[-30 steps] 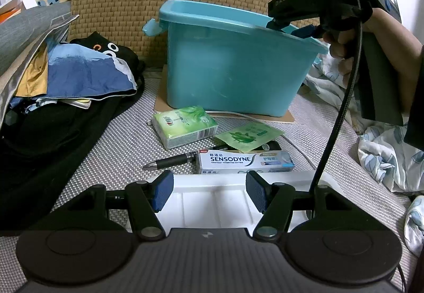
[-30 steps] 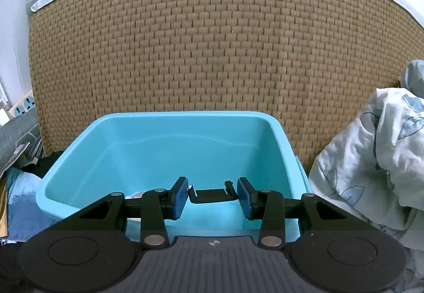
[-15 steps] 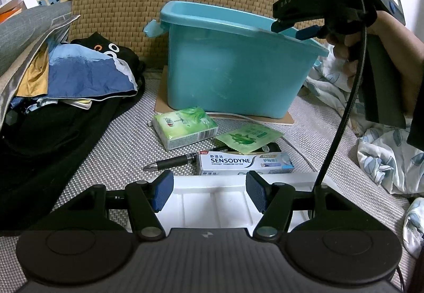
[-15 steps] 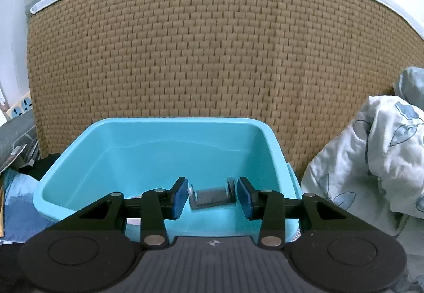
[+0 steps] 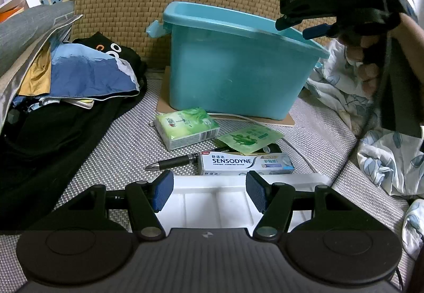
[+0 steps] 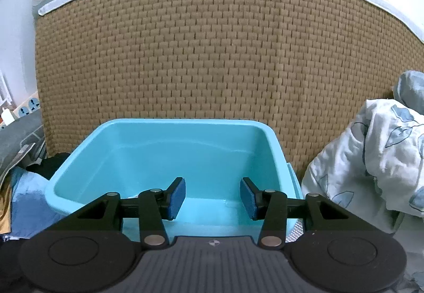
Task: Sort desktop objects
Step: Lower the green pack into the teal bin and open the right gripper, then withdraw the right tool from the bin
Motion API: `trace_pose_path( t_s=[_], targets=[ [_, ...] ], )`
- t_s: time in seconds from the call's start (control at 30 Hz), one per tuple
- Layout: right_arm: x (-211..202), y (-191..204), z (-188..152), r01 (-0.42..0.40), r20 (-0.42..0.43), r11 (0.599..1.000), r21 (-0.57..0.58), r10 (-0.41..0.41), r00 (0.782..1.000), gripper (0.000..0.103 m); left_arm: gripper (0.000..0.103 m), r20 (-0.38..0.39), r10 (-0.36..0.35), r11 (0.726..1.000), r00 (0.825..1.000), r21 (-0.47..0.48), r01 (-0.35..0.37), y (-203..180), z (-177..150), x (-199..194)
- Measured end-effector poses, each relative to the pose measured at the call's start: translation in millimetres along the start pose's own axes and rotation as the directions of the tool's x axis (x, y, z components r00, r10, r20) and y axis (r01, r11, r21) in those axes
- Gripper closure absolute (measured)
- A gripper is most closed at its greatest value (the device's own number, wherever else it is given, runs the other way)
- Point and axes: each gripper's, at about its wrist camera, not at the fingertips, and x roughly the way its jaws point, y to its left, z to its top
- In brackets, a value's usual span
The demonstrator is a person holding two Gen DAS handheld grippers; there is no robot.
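A teal plastic bin [image 5: 233, 65] stands on a cardboard sheet against a woven headboard. My right gripper [image 6: 212, 196] hovers over the bin [image 6: 169, 158]; its jaws are opening and nothing is between them. From the left wrist view the right gripper [image 5: 296, 25] hangs above the bin's right rim. My left gripper [image 5: 209, 193] stays open and empty above a white tray [image 5: 212, 203]. Beyond it lie a Sensodyne toothpaste box [image 5: 246, 162], a black pen [image 5: 172, 162], a green tissue pack [image 5: 186, 127] and a green sachet [image 5: 249, 138].
A pile of dark and blue clothes [image 5: 66, 86] fills the left side. A white leaf-print quilt [image 5: 376, 139] lies at the right, also in the right wrist view [image 6: 376, 158]. A white cable [image 5: 238, 116] runs in front of the bin. A person's hand [image 5: 363, 54] holds the right gripper.
A small dark clip-like object that was between the right gripper's pads is gone from them; the jaws have widened and the right gripper has risen a little above the bin. The left gripper has not moved.
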Motion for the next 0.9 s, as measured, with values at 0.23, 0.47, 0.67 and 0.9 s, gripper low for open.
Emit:
trace_pose_path(
  t_s=[0.23,0.47,0.67,0.9],
  targets=[
    [-31.1,0.3,-5.0,-0.036,0.04,0.999,-0.039,0.038,0.998,0.053,0.039,0.003,0.009,1.0,1.0,-0.013,-0.009,3.2,-0.4,-0.7],
    [-71.0,-8.8,-28.1,-0.084,0.077,0.994,-0.069,0.09,0.993,0.053,0.039,0.007,0.01,1.0,1.0,0.003,-0.01,0.5,-1.7,-0.1],
    [-93.9,-20.9,-56.1,-0.142,0.046,0.989,-0.028,0.143,0.989,0.051,0.039,0.017,0.011,1.0,1.0,0.029,-0.011,-3.5,-2.2,0.5],
    [-95.4,-26.9,-86.2,-0.162,-0.024,0.987,-0.009,0.162,0.986,0.051,0.039,0.014,0.014,0.999,1.0,0.03,-0.014,-2.5,-2.2,2.5]
  ],
)
